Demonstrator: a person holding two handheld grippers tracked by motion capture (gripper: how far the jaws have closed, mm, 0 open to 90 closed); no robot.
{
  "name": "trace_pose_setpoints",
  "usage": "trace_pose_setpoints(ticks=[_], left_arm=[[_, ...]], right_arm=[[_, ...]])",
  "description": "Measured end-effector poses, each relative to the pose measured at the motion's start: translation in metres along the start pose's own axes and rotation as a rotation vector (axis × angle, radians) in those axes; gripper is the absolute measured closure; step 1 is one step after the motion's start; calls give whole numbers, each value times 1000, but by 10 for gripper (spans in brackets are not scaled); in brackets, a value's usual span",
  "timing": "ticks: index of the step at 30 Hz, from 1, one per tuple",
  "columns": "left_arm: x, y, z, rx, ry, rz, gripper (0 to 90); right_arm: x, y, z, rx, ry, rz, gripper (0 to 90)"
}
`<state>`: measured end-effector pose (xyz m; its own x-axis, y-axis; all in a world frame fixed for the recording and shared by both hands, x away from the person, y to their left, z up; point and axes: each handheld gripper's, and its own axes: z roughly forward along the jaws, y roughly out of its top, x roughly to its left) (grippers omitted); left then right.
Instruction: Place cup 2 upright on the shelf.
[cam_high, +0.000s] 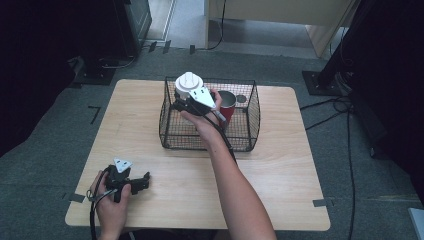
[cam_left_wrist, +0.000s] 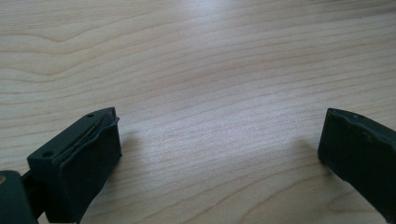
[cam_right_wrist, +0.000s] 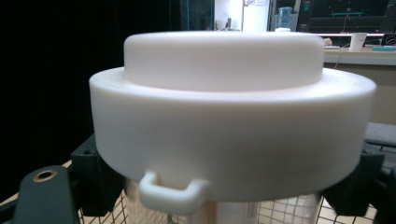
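Note:
A container with a wide white stepped lid (cam_high: 189, 84) hangs over the back left corner of the black wire basket (cam_high: 210, 142). My right gripper (cam_high: 184, 101) is shut on it just under the lid. In the right gripper view the lid (cam_right_wrist: 224, 116) is very close, with a small loop tab at its lower edge, a clear body (cam_right_wrist: 233, 212) below it and a black jaw at each side. My left gripper (cam_high: 145, 181) rests on the table's front left, held by a hand. Its jaws stand wide open over bare wood (cam_left_wrist: 219, 93) with nothing between them.
A red cup (cam_high: 228, 106) with a metal rim stands inside the basket at the back right, beside my right hand. The light wooden table (cam_high: 280, 170) sits on grey carpet. Cables and dark stands lie on the floor to the right and behind.

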<state>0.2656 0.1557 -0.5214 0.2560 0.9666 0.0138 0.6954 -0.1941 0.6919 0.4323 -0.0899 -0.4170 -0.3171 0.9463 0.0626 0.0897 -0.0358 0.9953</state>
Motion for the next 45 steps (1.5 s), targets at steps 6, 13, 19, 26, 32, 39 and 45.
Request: trace_pose_setpoints(ticks=[6, 13, 19, 26, 32, 39, 45], left_arm=[[0, 0, 0, 0, 0, 0, 0], [0, 0, 0, 0, 0, 0, 0], [0, 0, 0, 0, 0, 0, 0], [0, 0, 0, 0, 0, 0, 0], [0, 0, 0, 0, 0, 0, 0], [0, 0, 0, 0, 0, 0, 0], [0, 0, 0, 1, -1, 1, 0]], right_arm=[[0, -7, 6, 19, 4, -3, 157], [-3, -17, 16, 58, -20, -20, 157], [-4, -23, 19, 87, -10, -36, 157], [-5, -30, 22, 109, -14, -44, 156], [-3, -30, 20, 120, 13, -59, 155], [-7, -28, 14, 164, 53, -39, 126], [-4, -26, 8, 151, 104, -68, 3]])
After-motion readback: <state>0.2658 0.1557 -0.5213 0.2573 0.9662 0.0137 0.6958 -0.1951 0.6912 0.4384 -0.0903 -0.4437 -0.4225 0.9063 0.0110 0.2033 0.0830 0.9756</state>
